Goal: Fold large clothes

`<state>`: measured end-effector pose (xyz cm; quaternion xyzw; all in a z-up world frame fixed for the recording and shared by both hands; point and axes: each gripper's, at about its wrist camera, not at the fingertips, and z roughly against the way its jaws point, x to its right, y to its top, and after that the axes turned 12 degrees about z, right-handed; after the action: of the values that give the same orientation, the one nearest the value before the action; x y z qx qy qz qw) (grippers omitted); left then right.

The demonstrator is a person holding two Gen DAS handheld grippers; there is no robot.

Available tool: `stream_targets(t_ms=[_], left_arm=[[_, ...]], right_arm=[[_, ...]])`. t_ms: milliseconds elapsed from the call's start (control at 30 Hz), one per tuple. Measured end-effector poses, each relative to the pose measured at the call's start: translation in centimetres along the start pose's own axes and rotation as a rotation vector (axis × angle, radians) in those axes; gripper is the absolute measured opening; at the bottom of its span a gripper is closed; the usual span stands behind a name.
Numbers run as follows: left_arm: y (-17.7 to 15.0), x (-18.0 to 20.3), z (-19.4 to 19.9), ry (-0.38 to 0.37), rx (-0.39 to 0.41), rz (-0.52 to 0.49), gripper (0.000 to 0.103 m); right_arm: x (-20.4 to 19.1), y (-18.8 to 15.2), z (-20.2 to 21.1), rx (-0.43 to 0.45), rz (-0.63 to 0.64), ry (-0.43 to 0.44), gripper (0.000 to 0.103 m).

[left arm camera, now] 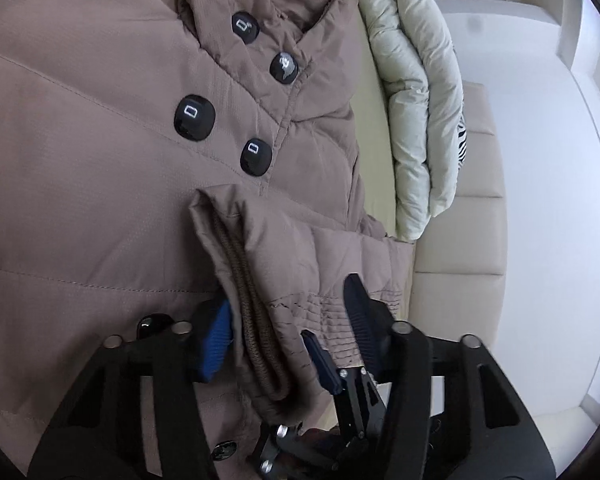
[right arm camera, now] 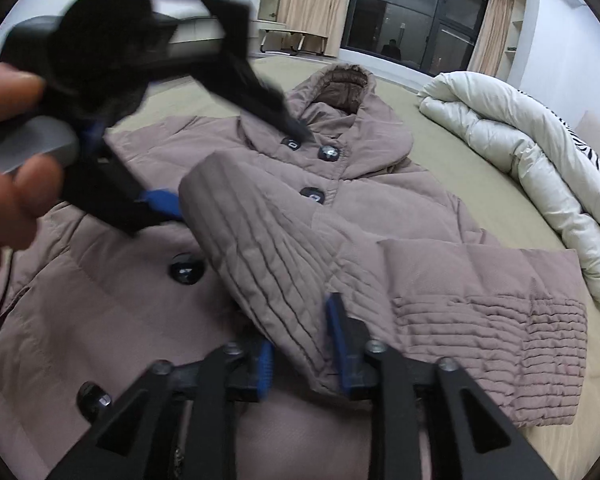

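A taupe padded hooded coat (right arm camera: 380, 208) with black buttons lies face up on the bed; it fills the left wrist view (left arm camera: 80, 160). One sleeve (right arm camera: 268, 248) is folded across the coat's front. My left gripper (left arm camera: 288, 320) is shut on the sleeve cuff (left arm camera: 256, 280), with its ribbed inner cuff between the blue pads. It also shows in the right wrist view (right arm camera: 172, 200), held by a hand. My right gripper (right arm camera: 300, 340) is shut on the same sleeve lower down, the fabric pinched between its blue pads.
A cream duvet (right arm camera: 520, 160) is bundled at the right side of the bed; it also shows in the left wrist view (left arm camera: 416, 120). The olive bed sheet (right arm camera: 440, 128) surrounds the coat. A dark window (right arm camera: 412, 20) and curtains stand behind.
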<state>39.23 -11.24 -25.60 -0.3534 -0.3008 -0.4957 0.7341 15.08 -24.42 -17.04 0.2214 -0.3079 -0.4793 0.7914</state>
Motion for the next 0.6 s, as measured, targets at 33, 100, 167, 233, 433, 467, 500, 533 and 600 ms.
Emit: stream_targets(t_ms=[33,100,167,233,433,467,500,533,600], left_arm=[[-0.1,0.0,-0.5,0.004,-0.008,-0.004,0.025],[0.0,0.0,-1.1,0.008,0.002,0.001,0.018],[0.0,0.1,-0.9,0.012,0.023,-0.005,0.017],[0.1,0.2,-0.1,0.008,0.052,-0.010,0.016],[0.7,1.3,7.7,-0.016,0.186,-0.066,0.016],[0.9,1.3,9.3,-0.020,0.207,-0.068,0.016],[1.4,1.2,10.9,-0.023,0.231,-0.063,0.016],[1.8,1.1,12.4,-0.024,0.254,-0.056,0.016],[2.6,1.0,14.9,-0.020,0.300,-0.050,0.016]], right_arm=[[-0.1,-0.2,0.3,0.011,-0.012,0.022,0.066],[0.0,-0.5,1.0,0.032,-0.044,0.028,0.076],[0.7,-1.2,1.8,0.039,-0.104,0.049,0.076],[2.4,-2.5,2.9,0.050,-0.231,0.094,0.076],[10.1,-8.9,5.7,0.096,-0.724,0.208,0.078],[11.5,-10.2,5.8,0.105,-0.812,0.222,0.081],[12.8,-11.5,5.7,0.117,-0.917,0.243,0.082],[13.9,-12.7,5.5,0.134,-1.017,0.271,0.083],[15.2,-13.9,5.0,0.172,-1.166,0.332,0.083]])
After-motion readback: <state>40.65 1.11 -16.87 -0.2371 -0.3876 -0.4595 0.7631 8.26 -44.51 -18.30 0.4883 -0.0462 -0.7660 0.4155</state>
